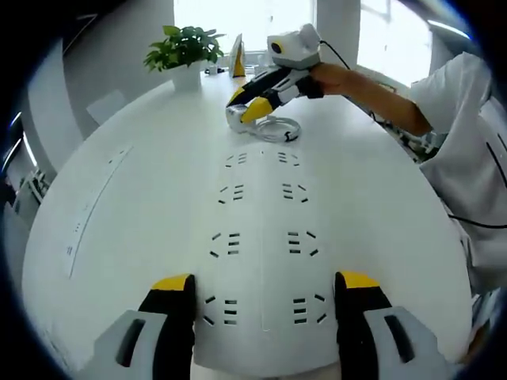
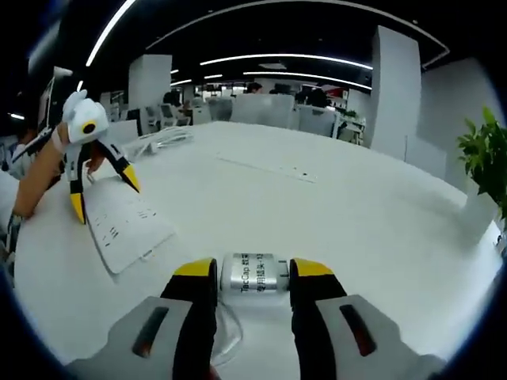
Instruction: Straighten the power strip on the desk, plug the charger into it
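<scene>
Two grippers work a white desk (image 1: 142,127), and we see each from the other's camera. Our left gripper (image 1: 265,297) stands spread wide, its yellow-tipped fingers (image 1: 174,286) straddling the near end of the white power strip (image 1: 261,214); whether the tips touch it we cannot tell. The strip runs forward between and beyond the fingers, its sockets in two rows; its near end is cut off below them. Past its far end, our right gripper (image 2: 245,273) is clenched on the white charger (image 2: 255,273), which sits between the fingertips, a printed label facing up; the small print is hard to read. A coiled white cable (image 1: 277,128) lies just beside that gripper's fingers, partly hidden under them. In the right gripper view the left gripper shows well apart on the strip, a hand behind it. A potted plant (image 1: 184,49) stands farther off.
</scene>
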The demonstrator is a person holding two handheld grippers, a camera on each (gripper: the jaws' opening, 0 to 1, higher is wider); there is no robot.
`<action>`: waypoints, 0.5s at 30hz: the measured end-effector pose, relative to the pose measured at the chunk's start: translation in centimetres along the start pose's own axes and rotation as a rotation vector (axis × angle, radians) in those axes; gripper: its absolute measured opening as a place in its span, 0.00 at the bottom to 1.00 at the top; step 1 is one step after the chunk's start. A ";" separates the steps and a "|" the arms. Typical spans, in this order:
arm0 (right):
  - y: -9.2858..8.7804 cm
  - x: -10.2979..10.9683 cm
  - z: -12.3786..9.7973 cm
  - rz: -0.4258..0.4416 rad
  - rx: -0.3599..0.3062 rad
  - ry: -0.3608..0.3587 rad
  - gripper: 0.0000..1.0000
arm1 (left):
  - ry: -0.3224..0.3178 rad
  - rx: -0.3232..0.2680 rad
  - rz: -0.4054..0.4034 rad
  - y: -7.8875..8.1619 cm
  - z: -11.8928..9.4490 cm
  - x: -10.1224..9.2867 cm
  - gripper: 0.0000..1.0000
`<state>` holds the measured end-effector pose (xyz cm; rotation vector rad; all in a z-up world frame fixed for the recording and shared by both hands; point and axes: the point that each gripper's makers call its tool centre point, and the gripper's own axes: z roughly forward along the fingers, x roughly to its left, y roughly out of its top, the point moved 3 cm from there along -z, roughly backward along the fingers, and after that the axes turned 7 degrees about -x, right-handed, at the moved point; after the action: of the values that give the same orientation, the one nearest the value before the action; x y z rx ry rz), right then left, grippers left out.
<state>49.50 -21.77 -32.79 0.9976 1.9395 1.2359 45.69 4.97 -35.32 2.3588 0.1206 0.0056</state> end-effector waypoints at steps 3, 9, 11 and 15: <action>0.1 -0.2 0.1 -0.010 -0.009 0.002 0.34 | 0.000 0.000 0.000 0.0 0.0 0.0 0.73; 0.0 -0.1 0.1 -0.026 -0.017 0.034 0.34 | 0.000 0.000 0.000 0.0 0.0 0.0 0.73; 0.0 -0.2 0.1 -0.028 -0.024 0.054 0.34 | 0.000 -0.001 0.000 0.0 0.0 0.0 0.73; -0.1 0.0 0.0 -0.041 -0.062 0.144 0.33 | 0.000 -0.001 -0.001 0.0 0.0 0.0 0.73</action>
<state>49.49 -21.75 -32.90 0.8543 2.0067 1.3690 45.69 4.92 -35.32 2.3576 0.1224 0.0055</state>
